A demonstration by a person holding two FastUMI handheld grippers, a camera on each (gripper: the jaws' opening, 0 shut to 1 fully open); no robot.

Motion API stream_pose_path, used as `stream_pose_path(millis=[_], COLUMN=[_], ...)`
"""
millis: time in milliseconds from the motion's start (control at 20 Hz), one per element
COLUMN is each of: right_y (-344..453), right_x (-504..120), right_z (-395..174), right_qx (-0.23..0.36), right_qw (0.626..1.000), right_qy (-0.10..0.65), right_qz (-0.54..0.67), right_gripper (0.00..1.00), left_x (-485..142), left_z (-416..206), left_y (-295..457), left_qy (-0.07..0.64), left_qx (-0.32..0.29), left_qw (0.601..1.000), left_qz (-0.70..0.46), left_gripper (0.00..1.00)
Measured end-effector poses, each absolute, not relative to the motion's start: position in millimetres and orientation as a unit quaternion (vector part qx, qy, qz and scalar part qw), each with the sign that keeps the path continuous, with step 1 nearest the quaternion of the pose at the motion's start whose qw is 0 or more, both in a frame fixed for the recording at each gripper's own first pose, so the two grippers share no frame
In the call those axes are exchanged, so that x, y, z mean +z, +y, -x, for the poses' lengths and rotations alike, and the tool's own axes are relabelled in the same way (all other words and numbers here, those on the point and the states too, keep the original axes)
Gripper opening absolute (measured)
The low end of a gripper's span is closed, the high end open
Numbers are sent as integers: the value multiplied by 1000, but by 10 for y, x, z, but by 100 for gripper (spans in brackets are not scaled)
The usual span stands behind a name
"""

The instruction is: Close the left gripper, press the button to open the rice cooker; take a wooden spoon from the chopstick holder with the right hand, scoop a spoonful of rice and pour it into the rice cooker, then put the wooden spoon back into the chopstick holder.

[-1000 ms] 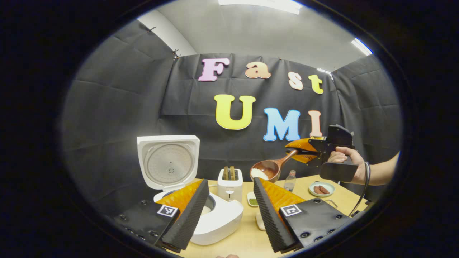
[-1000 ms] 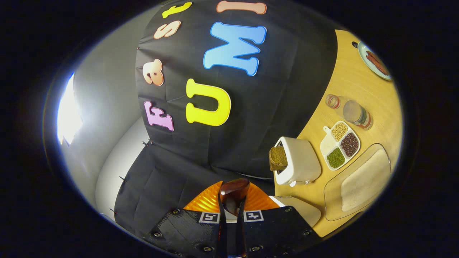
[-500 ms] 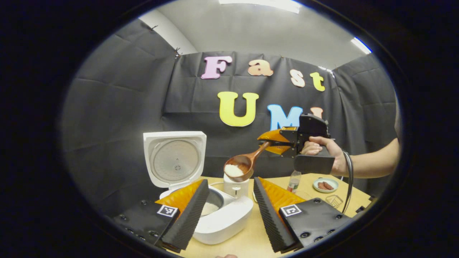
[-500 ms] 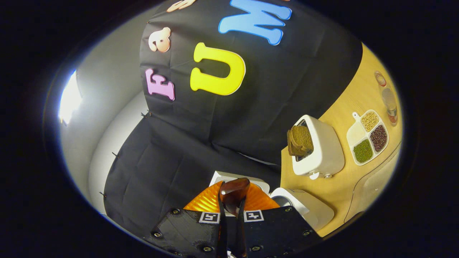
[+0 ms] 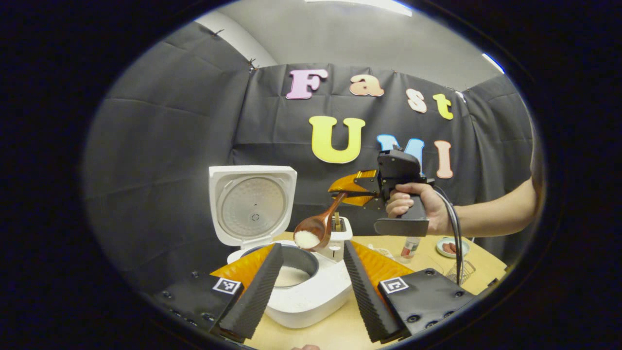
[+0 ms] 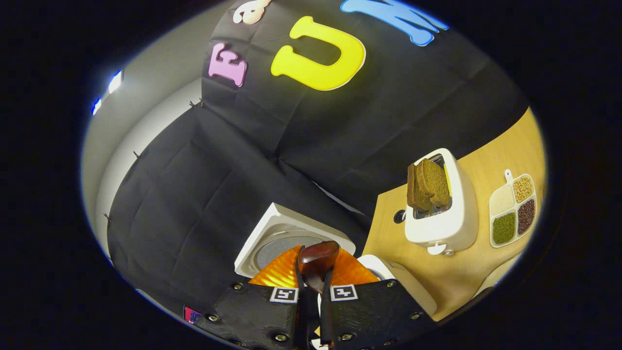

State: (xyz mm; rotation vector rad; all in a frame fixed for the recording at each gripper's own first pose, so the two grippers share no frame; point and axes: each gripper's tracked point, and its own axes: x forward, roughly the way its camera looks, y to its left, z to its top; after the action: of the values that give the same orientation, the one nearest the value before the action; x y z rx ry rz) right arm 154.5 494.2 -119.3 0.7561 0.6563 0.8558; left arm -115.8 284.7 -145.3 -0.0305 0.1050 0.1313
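Note:
The white rice cooker (image 5: 311, 296) stands open on the table, its lid (image 5: 252, 204) upright and some rice lying in the pot (image 5: 291, 274). A wooden spoon (image 5: 313, 232) holding white rice hangs tilted just above the pot's far rim. My right gripper (image 5: 340, 192), held by a hand, is shut on the spoon's handle. In the right gripper view the spoon (image 6: 318, 257) sticks out between that gripper's (image 6: 318, 253) closed fingers, above the cooker's lid (image 6: 277, 231). My left gripper (image 5: 312, 245) stands open in front of the cooker, holding nothing.
A white toaster (image 6: 437, 209) with bread slices stands right of the cooker, beside a divided dish of grains (image 6: 512, 209). Farther right on the wooden table (image 5: 437, 262) are a bottle (image 5: 408, 245), a small plate (image 5: 452, 247) and a wire rack (image 5: 459, 277).
The right gripper has carried the rice-filled spoon leftward and downward, from above the toaster to over the cooker's pot, and the spoon now tilts more steeply. The left gripper stays open.

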Motion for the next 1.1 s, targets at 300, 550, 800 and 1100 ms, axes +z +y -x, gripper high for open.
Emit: stream_pose_path(millis=[300,550,800,1100], right_y=[5285,5565,5715,5813], right_x=[-1397,-1360,-1184,-1044], right_z=[-1483,-1293,-989,-650], right_qx=[422,465,513,556], right_qw=[821,839,838,819], right_qy=[296,252,184,94], right_qz=[-244,-132,-11,108], right_gripper=[10,10,10,10], left_x=[-1500,-1500,-1472,-1447], left_z=[1198,1241,1279,1367], left_y=[2893,2888,2878,2865], left_qy=[54,51,45,38], left_qx=[77,81,84,92], left_qw=[995,995,995,995], left_qz=[16,17,14,20], left_gripper=[89,89,89,89])
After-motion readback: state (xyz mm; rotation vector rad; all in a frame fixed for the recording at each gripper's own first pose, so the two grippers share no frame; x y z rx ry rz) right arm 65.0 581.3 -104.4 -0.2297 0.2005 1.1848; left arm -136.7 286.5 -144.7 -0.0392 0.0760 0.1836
